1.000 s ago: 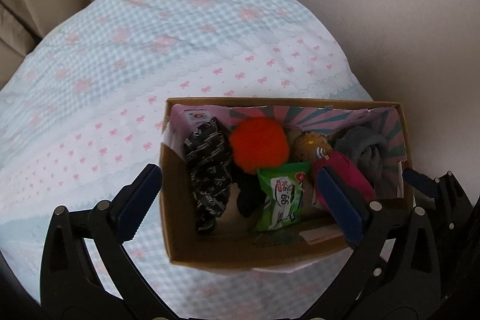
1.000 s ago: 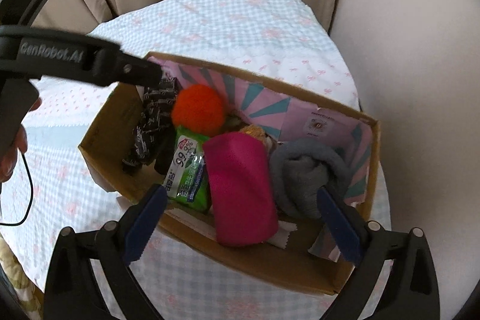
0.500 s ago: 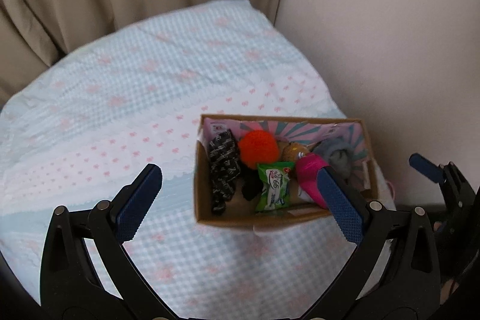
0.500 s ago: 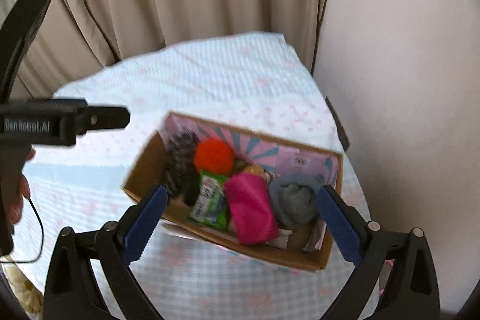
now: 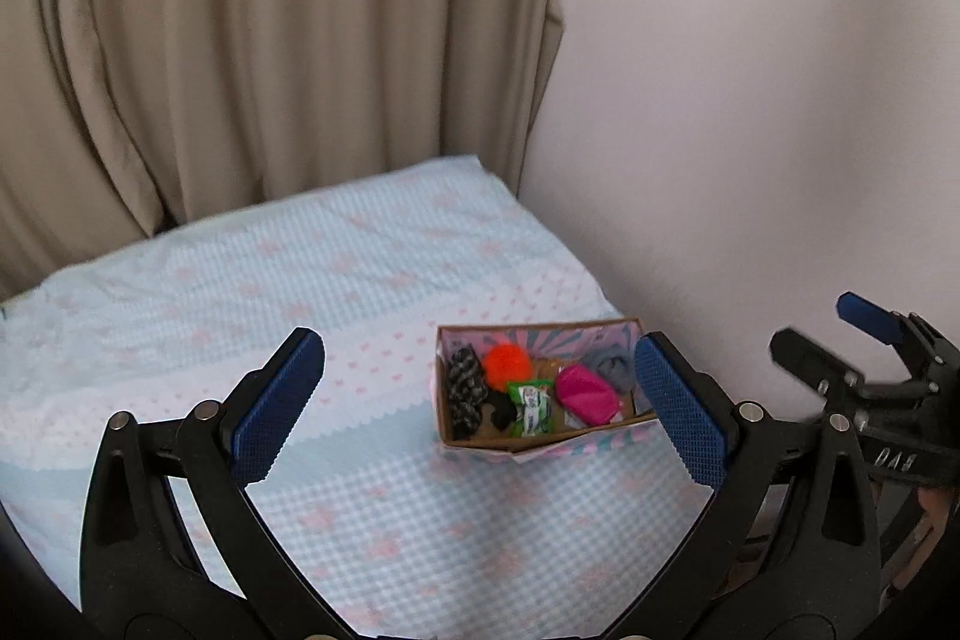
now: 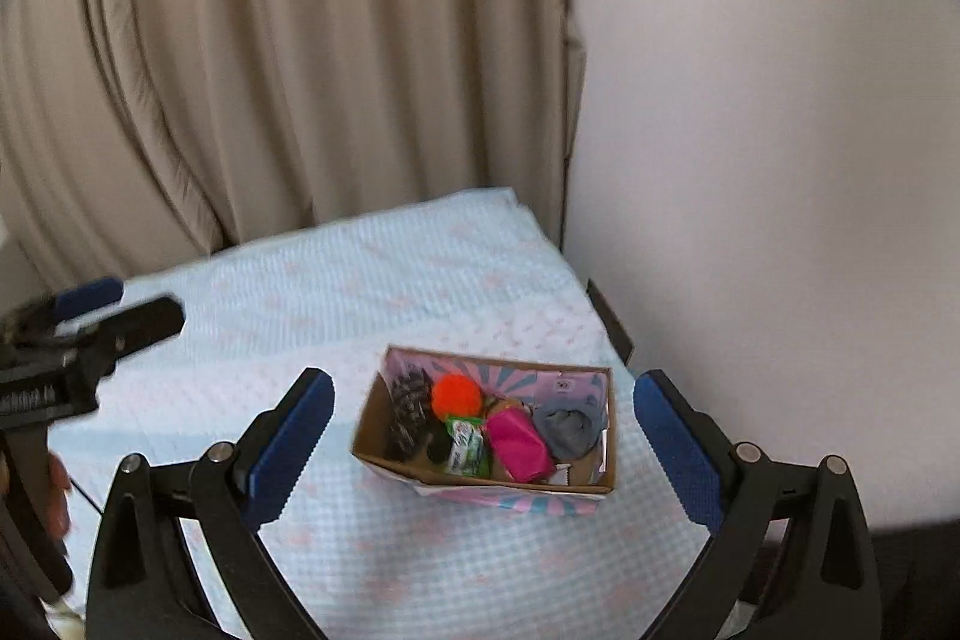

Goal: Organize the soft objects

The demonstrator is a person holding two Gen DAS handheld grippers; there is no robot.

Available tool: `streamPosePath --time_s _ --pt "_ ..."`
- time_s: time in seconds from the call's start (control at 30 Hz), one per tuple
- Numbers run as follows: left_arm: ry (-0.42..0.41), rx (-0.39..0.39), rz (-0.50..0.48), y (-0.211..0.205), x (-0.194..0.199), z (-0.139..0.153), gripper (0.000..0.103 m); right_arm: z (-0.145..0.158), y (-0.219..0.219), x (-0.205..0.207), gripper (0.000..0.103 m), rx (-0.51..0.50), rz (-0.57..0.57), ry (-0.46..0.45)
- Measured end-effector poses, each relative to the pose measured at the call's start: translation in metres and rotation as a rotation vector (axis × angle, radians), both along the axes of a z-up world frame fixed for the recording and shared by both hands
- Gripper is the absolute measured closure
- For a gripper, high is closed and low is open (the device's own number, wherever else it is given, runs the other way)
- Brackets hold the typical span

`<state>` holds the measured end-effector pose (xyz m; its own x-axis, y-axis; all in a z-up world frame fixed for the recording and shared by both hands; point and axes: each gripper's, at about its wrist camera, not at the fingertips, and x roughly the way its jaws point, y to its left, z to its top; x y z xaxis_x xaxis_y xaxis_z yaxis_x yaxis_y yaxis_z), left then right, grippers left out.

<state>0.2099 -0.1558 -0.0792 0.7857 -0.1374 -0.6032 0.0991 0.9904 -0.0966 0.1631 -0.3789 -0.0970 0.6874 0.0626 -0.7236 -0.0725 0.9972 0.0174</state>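
Observation:
A cardboard box (image 5: 474,445) (image 6: 384,463) stands on the bed near the wall. In it lie an orange pom-pom (image 5: 507,365) (image 6: 456,396), a pink pouch (image 5: 585,394) (image 6: 519,445), a grey rolled cloth (image 5: 612,367) (image 6: 567,427), a green packet (image 5: 531,400) (image 6: 467,445) and a black-and-white patterned cloth (image 5: 465,388) (image 6: 408,409). My left gripper (image 5: 480,406) is open and empty, high above and back from the box. My right gripper (image 6: 483,442) is open and empty too, equally far back. The right gripper also shows in the left wrist view (image 5: 864,340), the left gripper in the right wrist view (image 6: 102,310).
The bed has a light blue checked cover with pink bows (image 5: 270,280) (image 6: 372,292). Beige curtains (image 5: 240,40) hang behind it and a pale wall (image 5: 750,100) runs along its right side. A dark gap (image 6: 609,319) lies between bed and wall.
Both grippers have pulled up and back from the box, which now looks small and far. Both stay open and empty. The box and its contents have not moved.

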Motion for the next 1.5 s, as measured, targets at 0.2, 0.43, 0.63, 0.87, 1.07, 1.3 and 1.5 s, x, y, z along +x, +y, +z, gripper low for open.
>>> streamPosePath --time_s 0.2,0.43,0.63,0.87,1.07,1.3,1.5 --pt "-0.104 -0.037 -0.022 0.023 -0.053 0.034 0.000 0.047 0.022 -0.037 0.003 -0.008 -0.081 -0.076" --pt "-0.191 0.009 -0.015 0.039 -0.098 0.052 0.000 0.072 0.047 -0.069 0.003 -0.041 -0.092 -0.156" --pt "-0.205 -0.002 -0.021 0.042 -0.109 0.057 0.000 0.079 0.055 -0.084 0.003 -0.039 -0.104 -0.195" --pt "-0.213 0.030 -0.025 0.037 -0.114 0.057 0.000 0.080 0.060 -0.094 0.003 -0.050 -0.113 -0.220" --pt "-0.222 0.041 -0.027 0.035 -0.116 0.056 0.000 0.085 0.060 -0.098 0.003 -0.051 -0.124 -0.235" --pt "-0.231 0.047 -0.024 0.032 -0.118 0.055 0.000 0.087 0.059 -0.098 0.003 -0.052 -0.130 -0.240" --pt "-0.237 0.046 -0.023 0.029 -0.119 0.056 0.000 0.082 0.058 -0.094 0.003 -0.050 -0.127 -0.239"
